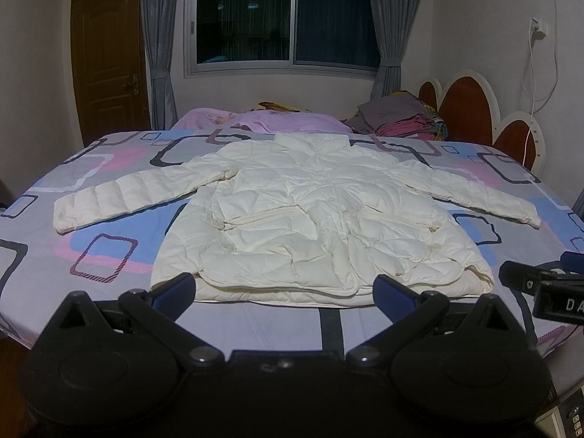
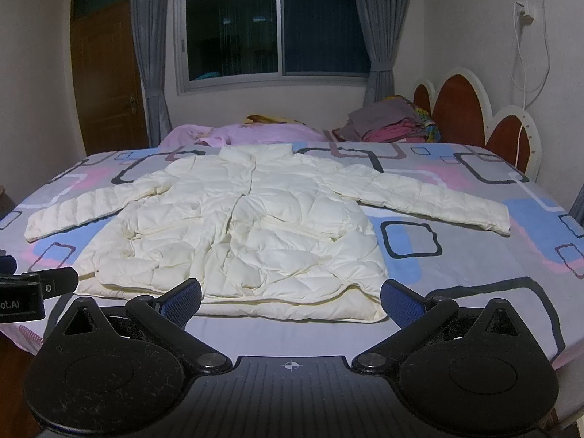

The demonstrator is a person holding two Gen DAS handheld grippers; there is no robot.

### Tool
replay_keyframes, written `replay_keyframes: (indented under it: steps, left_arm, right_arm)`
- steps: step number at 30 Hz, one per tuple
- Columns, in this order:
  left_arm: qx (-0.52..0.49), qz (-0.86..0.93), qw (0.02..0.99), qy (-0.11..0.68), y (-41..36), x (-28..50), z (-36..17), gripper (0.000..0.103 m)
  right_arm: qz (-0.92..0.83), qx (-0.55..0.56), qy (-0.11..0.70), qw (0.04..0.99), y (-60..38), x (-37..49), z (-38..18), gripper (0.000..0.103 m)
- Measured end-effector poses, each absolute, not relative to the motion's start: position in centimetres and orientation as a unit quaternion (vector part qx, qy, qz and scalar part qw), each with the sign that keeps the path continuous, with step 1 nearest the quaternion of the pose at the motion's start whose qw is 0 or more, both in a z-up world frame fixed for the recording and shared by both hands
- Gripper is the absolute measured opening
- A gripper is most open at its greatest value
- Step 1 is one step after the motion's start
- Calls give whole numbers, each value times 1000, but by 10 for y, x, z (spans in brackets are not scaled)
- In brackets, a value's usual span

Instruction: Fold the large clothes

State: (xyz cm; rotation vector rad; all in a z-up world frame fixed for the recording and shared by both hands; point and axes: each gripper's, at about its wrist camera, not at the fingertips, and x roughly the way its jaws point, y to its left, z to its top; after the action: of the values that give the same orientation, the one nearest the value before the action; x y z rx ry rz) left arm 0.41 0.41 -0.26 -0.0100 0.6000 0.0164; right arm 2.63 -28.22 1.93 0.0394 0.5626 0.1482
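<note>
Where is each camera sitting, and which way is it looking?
Left wrist view: sits on the left gripper at the bed's near edge, faces the white jacket and window; its open fingers show, and the right gripper pokes in at right.
Right wrist view: sits on the right gripper, faces likewise; its open fingers show, the left gripper at left.
Both share the jacket, bed, window, door and headboard.
</note>
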Motion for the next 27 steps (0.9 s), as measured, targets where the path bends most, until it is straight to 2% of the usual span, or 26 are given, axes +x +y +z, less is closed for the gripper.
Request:
replay_keyframes:
  steps: [18, 27]
  left_arm:
    - [-7, 8, 955, 297, 5, 5, -2, 103]
    - [9, 6, 956, 293, 5, 45, 6, 103]
  right_arm:
    - [70, 22, 277, 958, -286, 29, 20, 103]
    - [36, 35, 273, 961, -303, 71, 16, 103]
